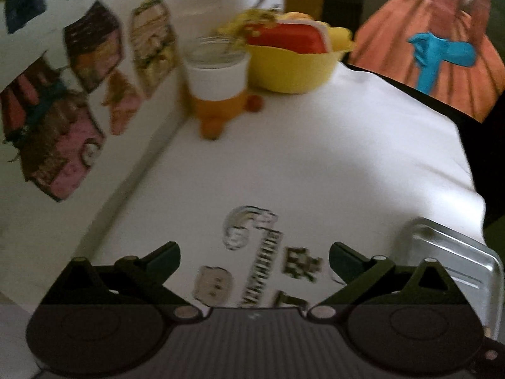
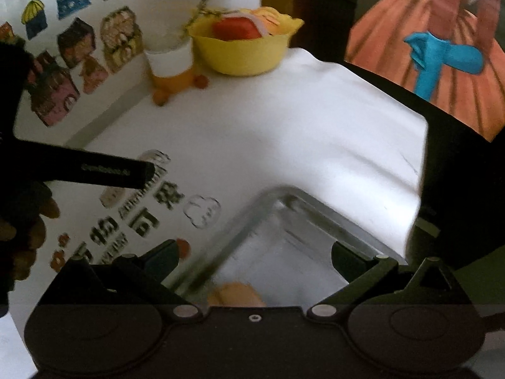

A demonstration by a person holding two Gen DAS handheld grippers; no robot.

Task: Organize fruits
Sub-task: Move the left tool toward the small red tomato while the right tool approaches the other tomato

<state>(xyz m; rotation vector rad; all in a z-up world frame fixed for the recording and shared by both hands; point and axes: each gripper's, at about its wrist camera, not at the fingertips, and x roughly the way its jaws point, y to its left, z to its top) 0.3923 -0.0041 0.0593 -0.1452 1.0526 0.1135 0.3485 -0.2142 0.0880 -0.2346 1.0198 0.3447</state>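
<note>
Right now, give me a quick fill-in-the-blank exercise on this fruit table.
1. The fruits sit heaped in a ____ bowl.
2. The metal tray holds one ____ fruit.
3. Both the left hand-held gripper and the right hand-held gripper are ____.
Missing words: yellow; orange; open

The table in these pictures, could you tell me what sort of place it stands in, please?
Probably a home or a child's play corner: a white table against a wall with cartoon stickers, a yellow bowl of toy fruit, and a metal tray.
</note>
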